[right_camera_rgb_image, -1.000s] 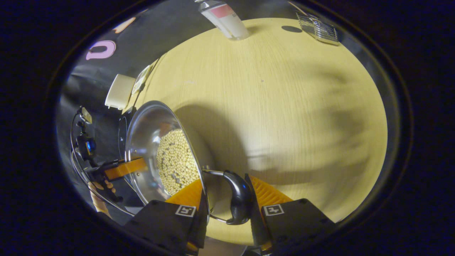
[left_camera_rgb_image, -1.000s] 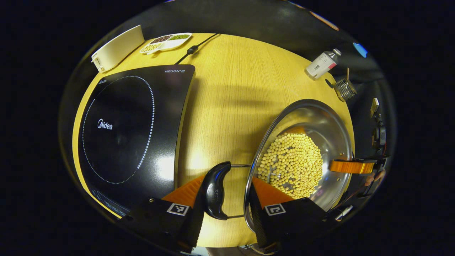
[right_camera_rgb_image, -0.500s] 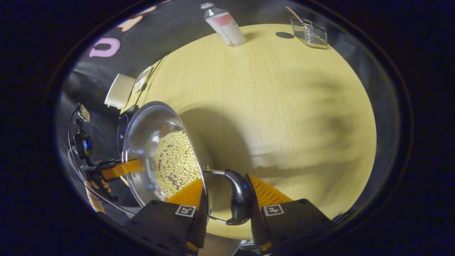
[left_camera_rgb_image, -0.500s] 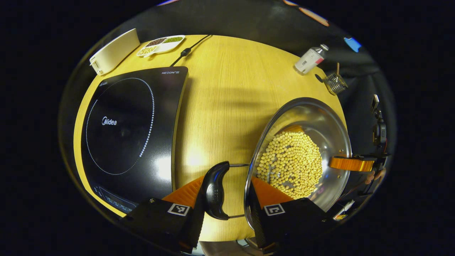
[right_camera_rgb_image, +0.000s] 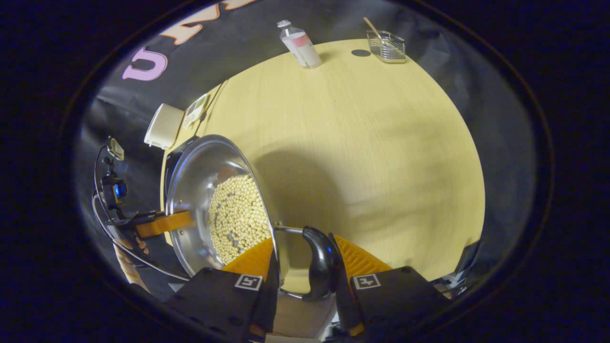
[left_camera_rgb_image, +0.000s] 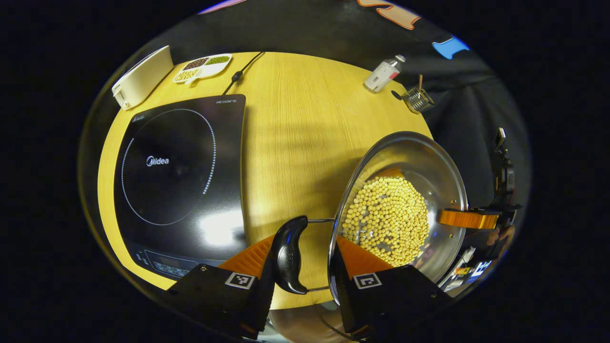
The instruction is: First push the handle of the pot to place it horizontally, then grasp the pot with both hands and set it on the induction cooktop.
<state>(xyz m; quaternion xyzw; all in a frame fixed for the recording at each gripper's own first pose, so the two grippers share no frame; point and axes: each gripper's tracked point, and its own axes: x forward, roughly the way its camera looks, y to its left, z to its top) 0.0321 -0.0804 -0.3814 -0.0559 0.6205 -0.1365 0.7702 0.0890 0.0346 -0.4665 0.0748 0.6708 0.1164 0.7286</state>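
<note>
Both grippers, left gripper (left_camera_rgb_image: 300, 267) and right gripper (right_camera_rgb_image: 305, 274), pinch the pot (left_camera_rgb_image: 405, 190) by its handles, seemingly lifted; uneven hands could spill beans (left_camera_rgb_image: 387, 220) before the cooktop (left_camera_rgb_image: 176, 181) at the table's (left_camera_rgb_image: 295, 128) left edge.

The left tongs (left_camera_rgb_image: 301, 267) hide the pot's (left_camera_rgb_image: 436, 162) near rim; the dish (left_camera_rgb_image: 202, 67) contents are too small to tell.

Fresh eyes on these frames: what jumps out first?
The steel pot heaped with pale beans, held by its black side handles: left gripper on one, right gripper on the other. Then the black induction cooktop on the wooden table, left of the pot in the left gripper view.
</note>
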